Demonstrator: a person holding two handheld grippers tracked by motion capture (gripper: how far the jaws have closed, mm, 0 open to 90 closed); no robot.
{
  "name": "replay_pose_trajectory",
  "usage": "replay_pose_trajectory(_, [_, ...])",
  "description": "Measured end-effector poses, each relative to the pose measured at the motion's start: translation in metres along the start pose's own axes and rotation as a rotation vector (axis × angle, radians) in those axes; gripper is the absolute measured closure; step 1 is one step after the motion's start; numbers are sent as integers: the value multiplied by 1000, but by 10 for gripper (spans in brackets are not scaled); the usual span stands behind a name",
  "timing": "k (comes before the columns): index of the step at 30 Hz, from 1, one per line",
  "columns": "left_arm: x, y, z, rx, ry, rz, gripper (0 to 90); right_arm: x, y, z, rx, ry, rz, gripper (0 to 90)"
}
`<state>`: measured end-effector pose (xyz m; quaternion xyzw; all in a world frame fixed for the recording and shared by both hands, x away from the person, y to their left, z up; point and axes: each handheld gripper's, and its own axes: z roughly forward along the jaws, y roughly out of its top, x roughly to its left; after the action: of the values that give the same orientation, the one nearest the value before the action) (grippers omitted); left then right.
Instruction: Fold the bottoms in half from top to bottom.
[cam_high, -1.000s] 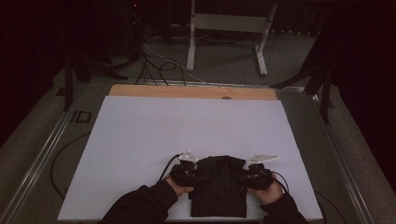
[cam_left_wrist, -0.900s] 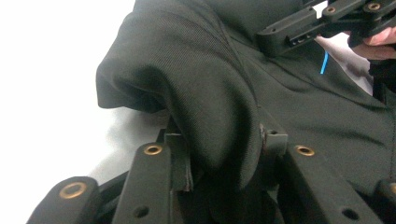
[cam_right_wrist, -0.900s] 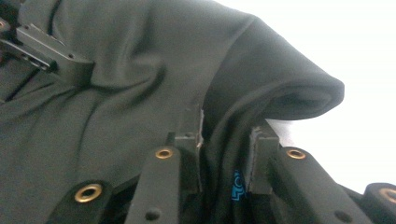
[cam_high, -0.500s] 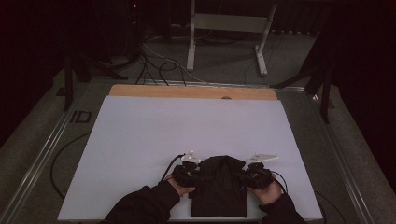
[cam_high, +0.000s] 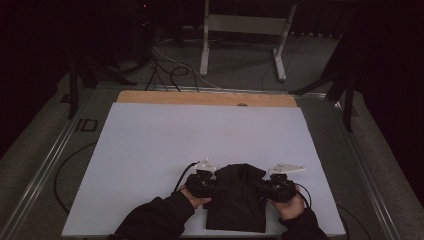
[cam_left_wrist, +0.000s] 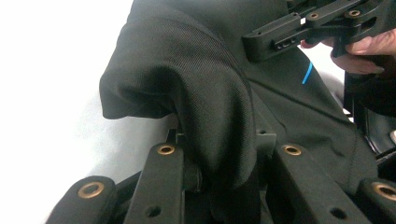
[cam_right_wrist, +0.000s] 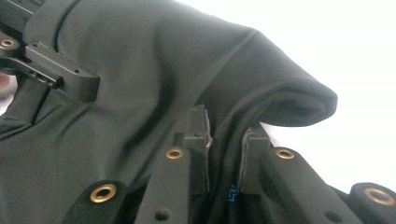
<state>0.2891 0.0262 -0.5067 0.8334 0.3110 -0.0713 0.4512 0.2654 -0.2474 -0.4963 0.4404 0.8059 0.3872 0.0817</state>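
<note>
Black woven fabric garment (cam_high: 237, 197), folded into a dark bundle, sits at the near edge of the white rectangular table sheet (cam_high: 200, 135), right in front of the person, and both tools are on it. On the left flank, the left gripper (cam_high: 207, 182) has a fold of the cloth pinched between its black jaws; its own view shows the fabric (cam_left_wrist: 205, 93) bunched into a thick hump that drapes over the jaw tips and down between them, with the jaws drawn in narrow around it after just closing. Over on the other side, the right gripper (cam_high: 272, 187) matches it: the right gripper view shows a doubled edge of the cloth (cam_right_wrist: 261, 88) squeezed between two grey-edged pads (cam_right_wrist: 200, 135), jaws narrow and clamped on it, also freshly closed. A small blue mark (cam_left_wrist: 307, 73) shows on the cloth in the left gripper view, near the other tool's jaw arm. From above, the person's dark sleeves (cam_high: 155, 217) come in from the bottom edge, one hand behind each tool, the bundle between them. At the far edge of the sheet runs a tan wooden strip (cam_high: 205, 98), and beyond it a grey metal stand (cam_high: 245, 30) rests on the floor among loose cables.
</note>
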Motion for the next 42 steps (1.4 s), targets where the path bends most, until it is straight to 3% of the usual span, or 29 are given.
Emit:
replay_pose_trajectory(25, [-9,21,-16,-57,-35,6,740,3,13,-27,-84,-13,3,784])
replay_pose_trajectory(42, [-16,43,-32,-84,-43,45,740,7,27,-49,-144,-31,-21,784])
